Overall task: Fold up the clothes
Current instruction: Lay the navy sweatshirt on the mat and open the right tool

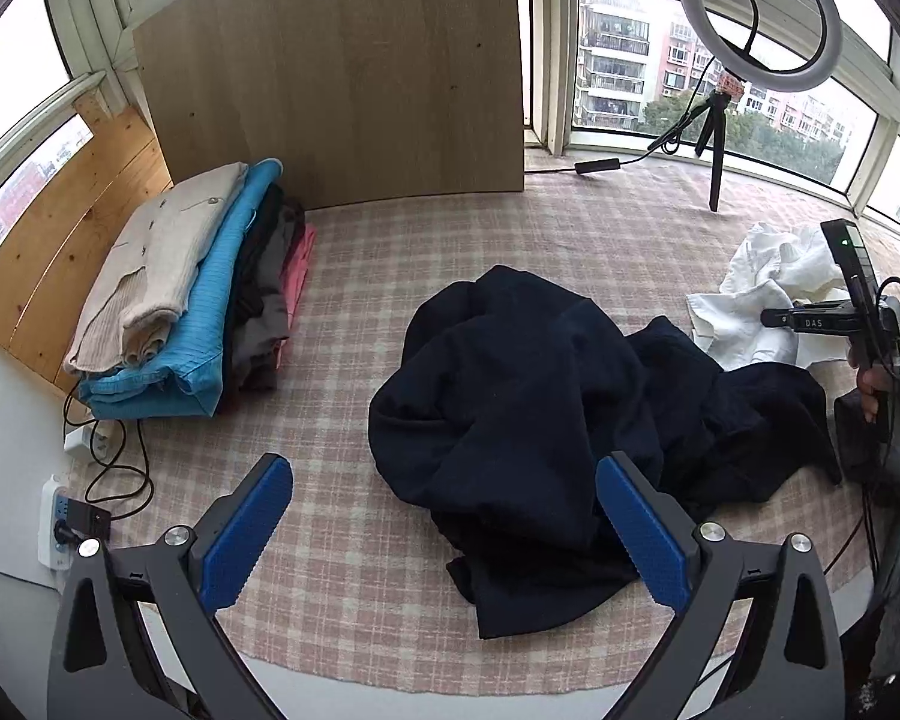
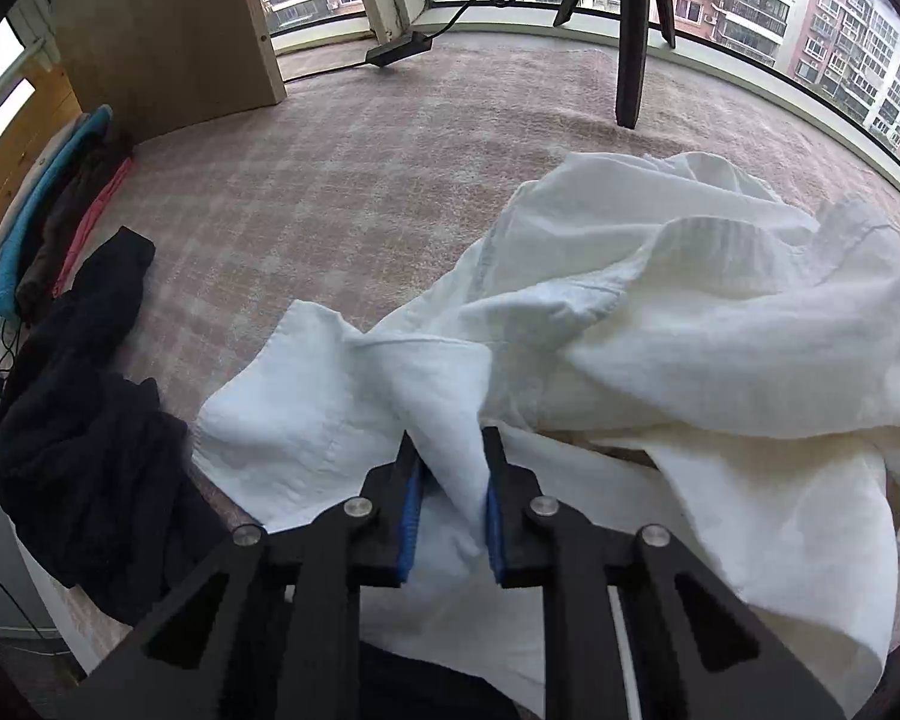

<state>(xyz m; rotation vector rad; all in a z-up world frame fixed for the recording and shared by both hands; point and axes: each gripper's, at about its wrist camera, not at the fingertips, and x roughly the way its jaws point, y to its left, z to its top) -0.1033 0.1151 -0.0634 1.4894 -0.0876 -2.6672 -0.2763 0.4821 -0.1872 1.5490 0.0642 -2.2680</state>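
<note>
The right gripper [image 2: 450, 468] has its blue-padded fingers [image 2: 411, 510] drawn narrow around a raised fold of the white garment [image 2: 660, 324], a crumpled, soft woven heap whose near edge is cut off below. The left gripper [image 1: 444, 516] hangs with fingers [image 1: 246, 534] spread wide and empty above the near hem of the dark navy garment [image 1: 510, 396], bunched on the pink checked surface [image 1: 360, 276]. Farther left lies a stack of folded clothes [image 1: 192, 300], ribbed beige on blue; its lower layers are hard to tell apart.

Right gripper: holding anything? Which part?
Yes: the right gripper is shut on a raised fold of the white garment, near its closest edge. The left gripper is open and empty.
</note>
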